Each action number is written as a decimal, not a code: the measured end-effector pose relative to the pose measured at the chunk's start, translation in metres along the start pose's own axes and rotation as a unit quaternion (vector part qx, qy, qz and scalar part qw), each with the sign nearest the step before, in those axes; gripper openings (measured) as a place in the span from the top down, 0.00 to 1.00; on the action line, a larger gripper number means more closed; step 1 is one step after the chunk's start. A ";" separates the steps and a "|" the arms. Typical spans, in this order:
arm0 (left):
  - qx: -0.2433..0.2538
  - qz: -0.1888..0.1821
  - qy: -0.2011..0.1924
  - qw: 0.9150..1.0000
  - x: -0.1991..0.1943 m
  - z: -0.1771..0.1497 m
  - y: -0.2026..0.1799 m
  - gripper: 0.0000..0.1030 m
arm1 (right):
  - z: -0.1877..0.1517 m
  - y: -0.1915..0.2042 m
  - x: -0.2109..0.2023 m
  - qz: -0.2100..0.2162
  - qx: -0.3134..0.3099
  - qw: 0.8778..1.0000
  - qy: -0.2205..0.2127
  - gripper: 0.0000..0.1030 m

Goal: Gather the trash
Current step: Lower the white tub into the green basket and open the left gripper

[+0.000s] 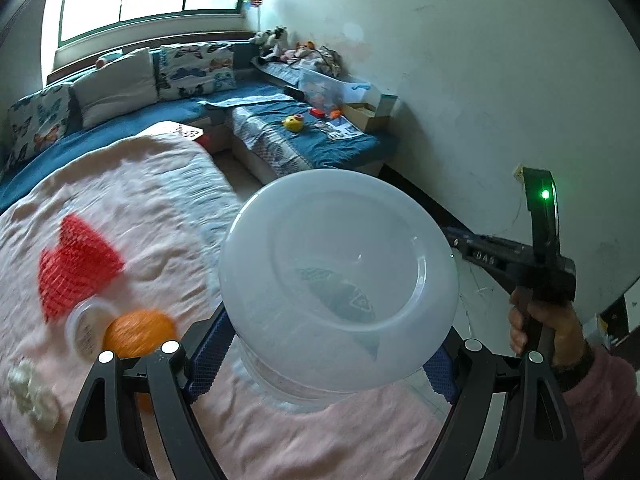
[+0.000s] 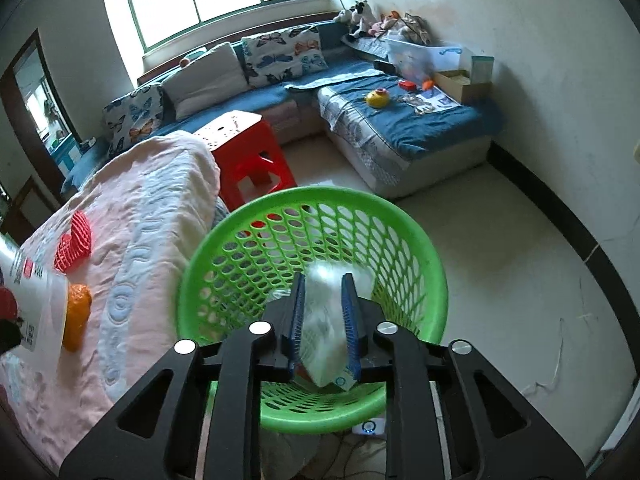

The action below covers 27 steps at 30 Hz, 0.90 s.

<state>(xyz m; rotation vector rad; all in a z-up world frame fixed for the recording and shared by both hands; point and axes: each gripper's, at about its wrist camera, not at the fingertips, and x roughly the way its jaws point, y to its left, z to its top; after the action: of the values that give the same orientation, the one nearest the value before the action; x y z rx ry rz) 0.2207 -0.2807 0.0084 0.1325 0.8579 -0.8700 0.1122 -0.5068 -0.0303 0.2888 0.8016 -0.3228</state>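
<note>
My left gripper [image 1: 320,360] is shut on a clear plastic tub [image 1: 340,280], held bottom-forward above the pink bed cover [image 1: 140,184]; the tub also shows at the left edge of the right wrist view [image 2: 36,304]. My right gripper [image 2: 324,320] is shut on a white plastic wrapper [image 2: 326,320], held over the mouth of a green mesh basket [image 2: 408,232] beside the bed. On the cover lie a red foam fruit net [image 1: 76,264], an orange peel [image 1: 138,332], a small clear cup [image 1: 86,328] and white crumpled bits [image 1: 32,396].
A red plastic stool [image 2: 248,152] stands on the floor between the bed and a blue corner sofa [image 2: 400,120] covered with toys and boxes. The tiled floor [image 2: 500,264] lies right of the basket. The right hand and its gripper body [image 1: 536,264] show in the left wrist view.
</note>
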 end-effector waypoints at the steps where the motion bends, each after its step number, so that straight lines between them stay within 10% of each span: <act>1: 0.002 -0.002 0.002 1.000 0.007 0.005 -0.003 0.23 | -0.001 -0.002 0.000 -0.002 0.001 1.000 0.000 0.72; 14: 0.028 -0.010 0.034 0.999 0.081 0.036 -0.038 0.22 | -0.019 -0.021 -0.027 0.003 0.014 1.000 -0.023 0.43; 27: 0.011 -0.031 0.071 0.997 0.123 0.034 -0.048 0.16 | -0.033 -0.032 -0.036 -0.006 0.021 1.000 -0.017 0.41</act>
<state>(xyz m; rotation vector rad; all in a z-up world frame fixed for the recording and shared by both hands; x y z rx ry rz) 0.2496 -0.4029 -0.0452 0.1895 0.9892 -0.9364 0.0549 -0.5172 -0.0296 0.3176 0.7632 -0.3556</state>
